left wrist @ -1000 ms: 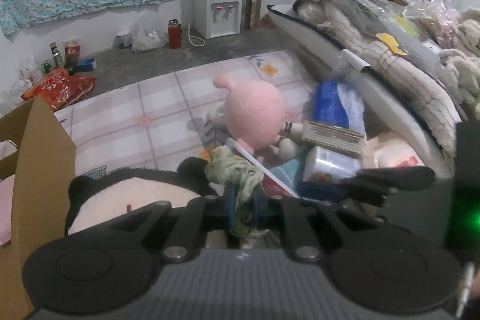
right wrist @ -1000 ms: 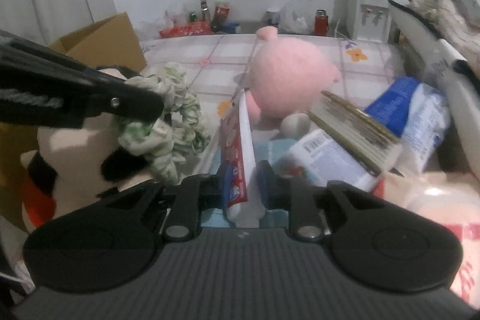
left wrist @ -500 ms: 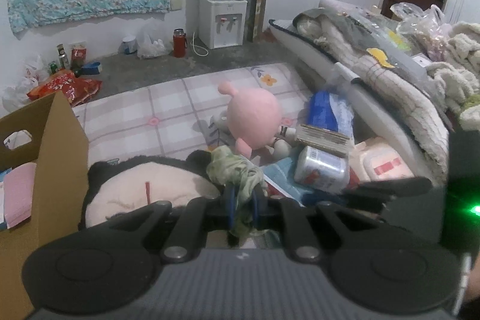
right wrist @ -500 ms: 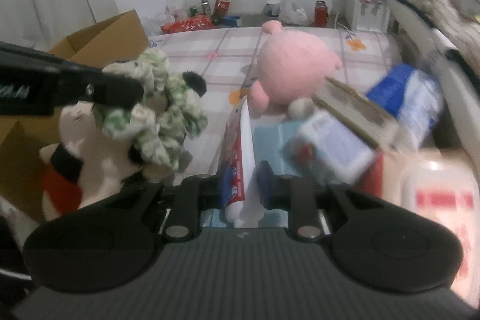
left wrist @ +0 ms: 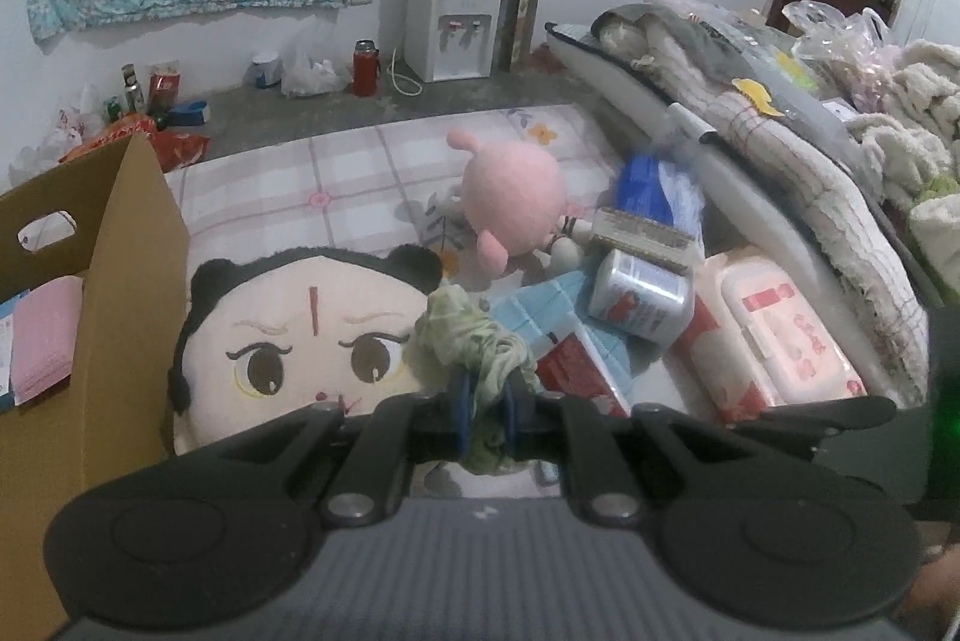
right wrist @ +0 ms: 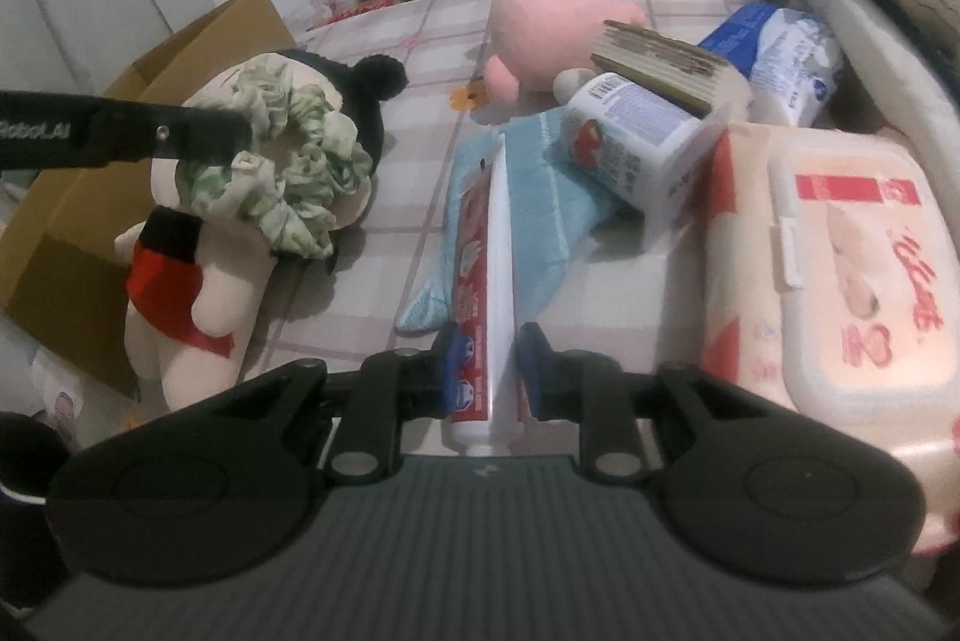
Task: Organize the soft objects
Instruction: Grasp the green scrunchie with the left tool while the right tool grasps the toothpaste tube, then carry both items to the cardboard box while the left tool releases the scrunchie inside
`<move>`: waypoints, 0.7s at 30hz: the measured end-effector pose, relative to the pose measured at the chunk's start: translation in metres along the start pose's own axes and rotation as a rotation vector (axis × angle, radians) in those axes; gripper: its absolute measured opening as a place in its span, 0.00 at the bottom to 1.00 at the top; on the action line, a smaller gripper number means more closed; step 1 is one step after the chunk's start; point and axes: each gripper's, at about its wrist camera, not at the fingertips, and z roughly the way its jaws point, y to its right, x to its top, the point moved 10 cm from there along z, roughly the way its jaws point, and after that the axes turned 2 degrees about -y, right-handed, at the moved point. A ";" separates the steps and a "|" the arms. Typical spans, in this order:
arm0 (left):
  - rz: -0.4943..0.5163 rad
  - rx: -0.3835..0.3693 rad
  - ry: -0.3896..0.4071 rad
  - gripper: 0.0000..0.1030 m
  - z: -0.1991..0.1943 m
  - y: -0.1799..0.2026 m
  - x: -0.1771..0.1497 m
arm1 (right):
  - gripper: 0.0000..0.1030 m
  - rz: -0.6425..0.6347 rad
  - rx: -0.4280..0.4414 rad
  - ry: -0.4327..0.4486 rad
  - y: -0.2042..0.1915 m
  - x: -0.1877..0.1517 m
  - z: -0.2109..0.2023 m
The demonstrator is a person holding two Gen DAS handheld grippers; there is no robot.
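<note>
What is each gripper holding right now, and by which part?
Left gripper pinches the green scrunchie by its ruffled edge. Right gripper, jaws opening, has the toothpaste tube between its pads near the cap end.

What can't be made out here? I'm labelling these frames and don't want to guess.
- Cardboard box contents: left wrist view, its wall and the frame edge hide most.
- Toothpaste tube cap: right wrist view, hidden behind the gripper body.
- Doll body: left wrist view, the left gripper covers it.
- Wipes pack lettering: right wrist view, blurred.
</note>
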 end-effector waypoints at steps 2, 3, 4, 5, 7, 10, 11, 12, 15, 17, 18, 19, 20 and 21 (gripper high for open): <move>-0.002 -0.004 0.006 0.11 -0.001 0.001 0.001 | 0.21 0.002 0.014 -0.013 0.000 0.004 0.004; -0.002 -0.006 0.008 0.11 -0.001 0.001 0.002 | 0.22 0.010 0.024 -0.023 0.001 0.004 0.006; -0.002 -0.008 0.009 0.11 -0.001 0.002 0.002 | 0.22 0.025 0.039 -0.038 0.001 0.005 0.008; -0.001 -0.010 0.007 0.11 0.000 0.002 0.002 | 0.23 0.041 0.048 -0.047 0.002 0.006 0.009; 0.000 -0.014 0.003 0.11 0.001 0.002 0.001 | 0.24 0.036 0.045 -0.059 0.001 0.008 0.010; 0.002 -0.017 0.004 0.11 0.001 0.002 0.001 | 0.26 0.028 0.052 -0.059 -0.001 0.013 0.010; -0.001 -0.018 0.005 0.11 0.001 0.001 0.002 | 0.26 0.023 0.053 -0.063 -0.002 0.015 0.012; -0.004 -0.019 0.005 0.11 0.001 0.001 0.002 | 0.27 0.015 0.049 -0.064 -0.003 0.017 0.013; -0.010 -0.020 0.005 0.11 0.002 -0.001 0.002 | 0.27 -0.006 0.029 -0.075 -0.004 0.020 0.021; -0.013 -0.021 0.001 0.11 0.003 -0.002 0.002 | 0.27 0.005 0.025 -0.080 -0.002 0.019 0.028; -0.014 -0.022 0.001 0.11 0.004 -0.002 0.002 | 0.26 0.017 0.031 -0.074 -0.001 0.019 0.028; -0.014 -0.023 0.001 0.11 0.005 -0.002 0.002 | 0.25 0.038 0.036 -0.068 0.000 0.019 0.027; -0.014 -0.023 0.002 0.11 0.005 -0.002 0.002 | 0.25 0.059 0.041 -0.063 0.001 0.018 0.025; -0.013 -0.023 0.004 0.10 0.005 -0.002 0.003 | 0.25 0.076 0.044 -0.058 0.002 0.017 0.023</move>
